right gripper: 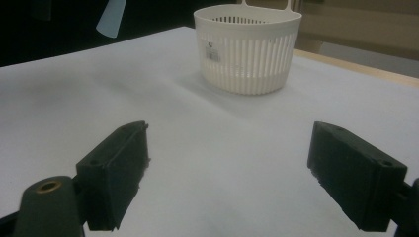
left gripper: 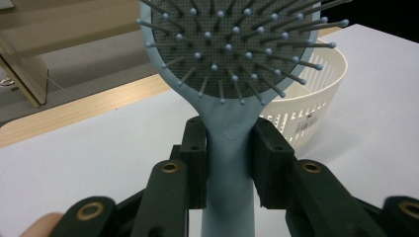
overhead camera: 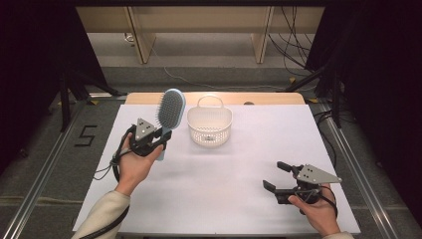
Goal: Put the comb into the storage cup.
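A light blue hairbrush (overhead camera: 169, 110) with a grey bristle pad is held up off the white table, its head raised toward the far side. My left gripper (overhead camera: 161, 135) is shut on its handle; in the left gripper view both pads press the hairbrush handle (left gripper: 228, 163) just below the bristles. A white slotted basket (overhead camera: 209, 124) with a handle stands on the table to the right of the brush. My right gripper (overhead camera: 276, 176) hovers near the front right of the table, open, nothing between its jaws. The basket (right gripper: 247, 47) lies well ahead of it.
The white table cover (overhead camera: 234, 169) spans the work area, with a wooden tabletop edge (overhead camera: 149, 97) at the back. Wooden furniture legs and cables lie on the floor beyond. Dark stands flank both sides.
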The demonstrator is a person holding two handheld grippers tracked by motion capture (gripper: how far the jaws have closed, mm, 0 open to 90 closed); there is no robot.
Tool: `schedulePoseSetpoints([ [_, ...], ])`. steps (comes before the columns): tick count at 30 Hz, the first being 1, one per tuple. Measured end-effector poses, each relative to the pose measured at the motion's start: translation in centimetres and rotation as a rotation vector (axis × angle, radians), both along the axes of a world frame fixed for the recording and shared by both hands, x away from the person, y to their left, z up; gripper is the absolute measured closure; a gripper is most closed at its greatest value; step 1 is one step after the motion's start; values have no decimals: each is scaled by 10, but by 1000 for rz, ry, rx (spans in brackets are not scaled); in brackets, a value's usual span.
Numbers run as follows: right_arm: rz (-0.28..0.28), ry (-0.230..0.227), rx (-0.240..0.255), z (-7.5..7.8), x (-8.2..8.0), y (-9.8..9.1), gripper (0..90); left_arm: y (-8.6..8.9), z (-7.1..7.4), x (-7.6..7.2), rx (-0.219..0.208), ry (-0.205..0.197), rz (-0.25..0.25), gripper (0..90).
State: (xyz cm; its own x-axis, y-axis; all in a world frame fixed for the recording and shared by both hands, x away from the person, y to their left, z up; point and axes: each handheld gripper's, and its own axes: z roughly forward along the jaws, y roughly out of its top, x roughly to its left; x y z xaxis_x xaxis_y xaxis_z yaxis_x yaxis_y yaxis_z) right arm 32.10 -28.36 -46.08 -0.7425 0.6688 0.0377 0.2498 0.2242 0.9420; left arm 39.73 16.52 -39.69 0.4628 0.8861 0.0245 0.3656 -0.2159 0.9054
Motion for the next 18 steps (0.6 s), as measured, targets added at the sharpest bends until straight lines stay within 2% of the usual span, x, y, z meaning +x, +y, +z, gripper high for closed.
schedulePoseSetpoints([
  [2,1,1,1,0,0,0,165,0,0,0,8,-3,0,699],
  [18,0,0,-2,0,0,0,165,-4,2,2,-4,-7,-9,699],
])
